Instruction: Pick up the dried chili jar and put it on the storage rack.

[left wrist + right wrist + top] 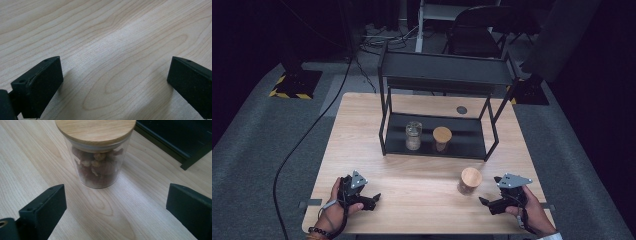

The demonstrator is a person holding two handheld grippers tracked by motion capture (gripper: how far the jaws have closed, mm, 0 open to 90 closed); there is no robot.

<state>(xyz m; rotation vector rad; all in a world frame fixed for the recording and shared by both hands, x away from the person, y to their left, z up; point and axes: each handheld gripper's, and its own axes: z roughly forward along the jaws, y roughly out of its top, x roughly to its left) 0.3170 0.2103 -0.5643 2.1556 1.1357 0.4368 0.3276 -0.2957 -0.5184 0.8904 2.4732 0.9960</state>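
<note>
The right claw (pixel 113 207) is wide apart near the jar (pixel 96 152), which looks like heavy, slippery, breakable glass, best held around its middle under the wooden lid (pixel 95 130).

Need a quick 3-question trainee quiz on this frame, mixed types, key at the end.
1. True or false: the right gripper has its jaws shut on the jar on the table.
2. How many jars stand on the lower shelf of the black rack?
A) one B) two C) three
3. Fill in: the jar nearest the right gripper has a ____ lid.

Key
1. False: the jaws stand open, with the jar ahead of them and apart.
2. B: a clear jar and a wooden-lidded jar.
3. Wooden. Reddish-brown pieces show inside in the right gripper view.
</note>
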